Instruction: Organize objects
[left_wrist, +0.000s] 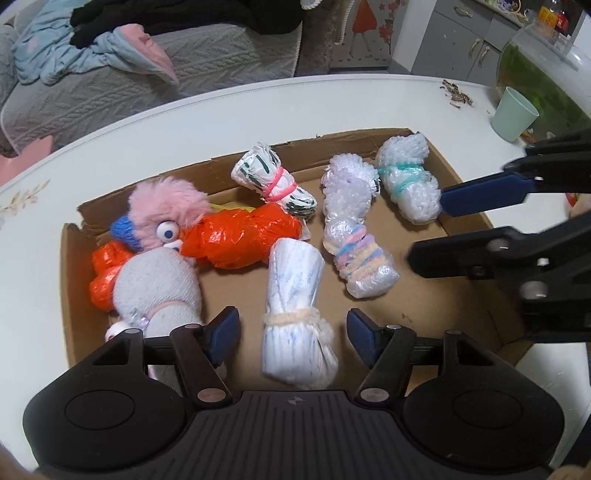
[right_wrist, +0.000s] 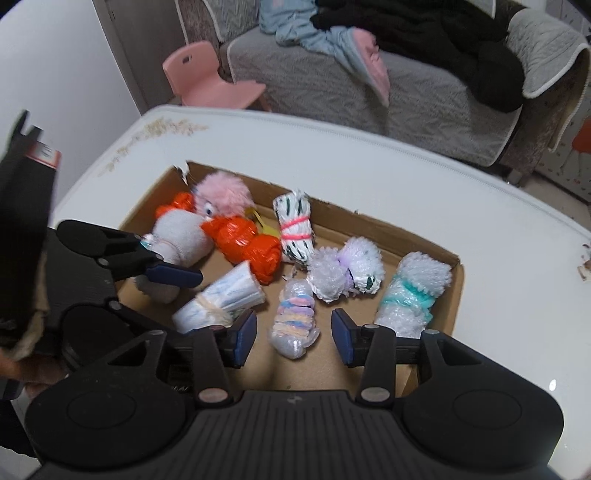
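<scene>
White and blue-speckled, the rolled bag bundle (left_wrist: 295, 317) lies in the cardboard box (left_wrist: 476, 295) at lower centre of the left view, its long axis running straight ahead between the wide-open fingers of the left hand-held gripper (left_wrist: 293, 336). The right hand-held gripper (right_wrist: 293, 338), also wide, is farther away.

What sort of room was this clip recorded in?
Most likely a home living room: a sofa with a grey quilted cover piled with clothes, a child's pink plastic chair, and a fish tank on the white table.
</scene>
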